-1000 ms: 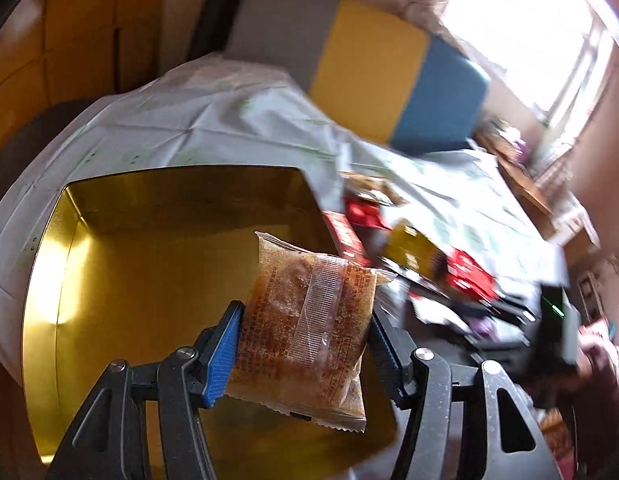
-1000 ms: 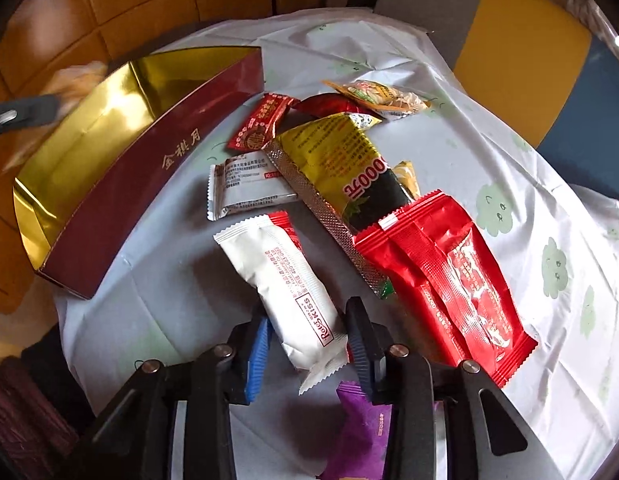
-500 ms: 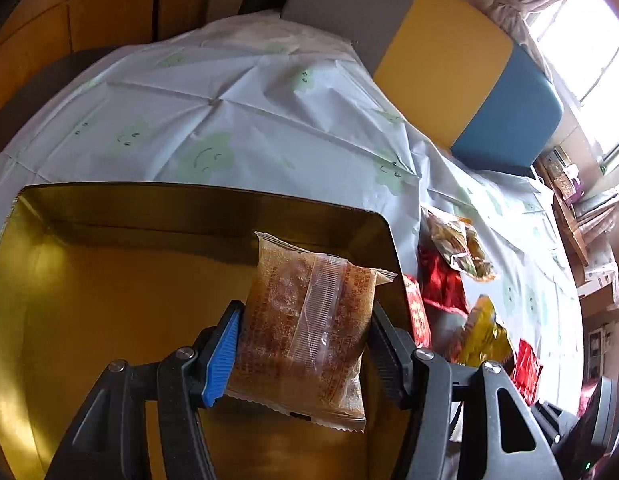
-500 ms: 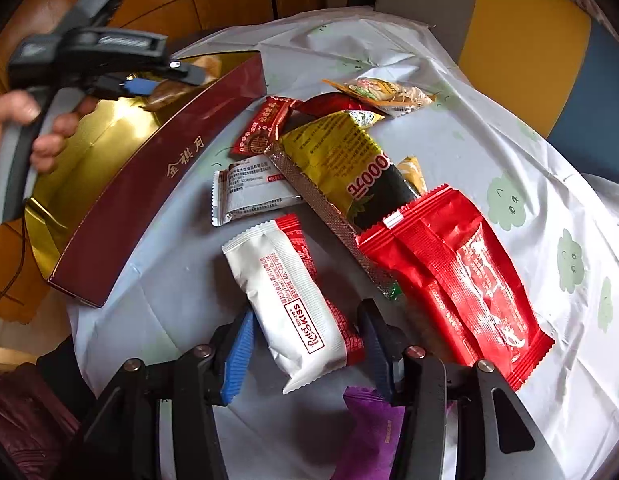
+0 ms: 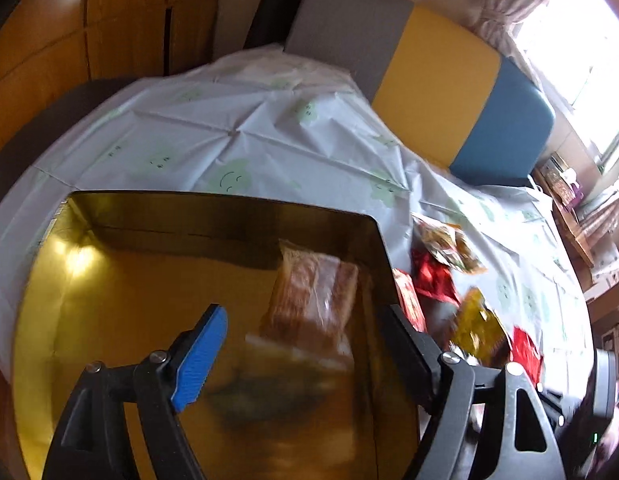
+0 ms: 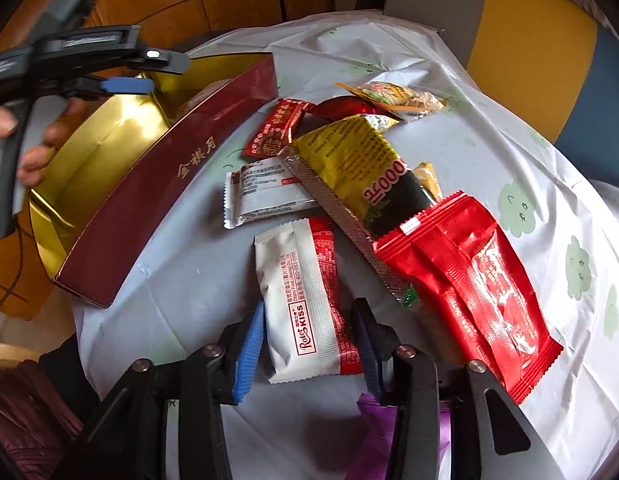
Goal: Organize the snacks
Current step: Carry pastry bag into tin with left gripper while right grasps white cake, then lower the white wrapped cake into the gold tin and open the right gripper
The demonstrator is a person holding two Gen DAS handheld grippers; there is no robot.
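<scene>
Snacks: we find one brown packet (image 5: 313, 296) inside the gold box (image 5: 109, 320), left gripper (image 5: 305, 344) opening empty; right gripper (image 6: 313, 344) closing around a white packet (image 6: 297, 300); many remain outside.

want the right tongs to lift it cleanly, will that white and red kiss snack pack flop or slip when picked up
The white and red pack looks flat and filled, so probably fairly stiff and light. Its glossy wrapper may slip between the right tongs, whose jaws are closing around it. Its crimped ends would likely bend.
</scene>
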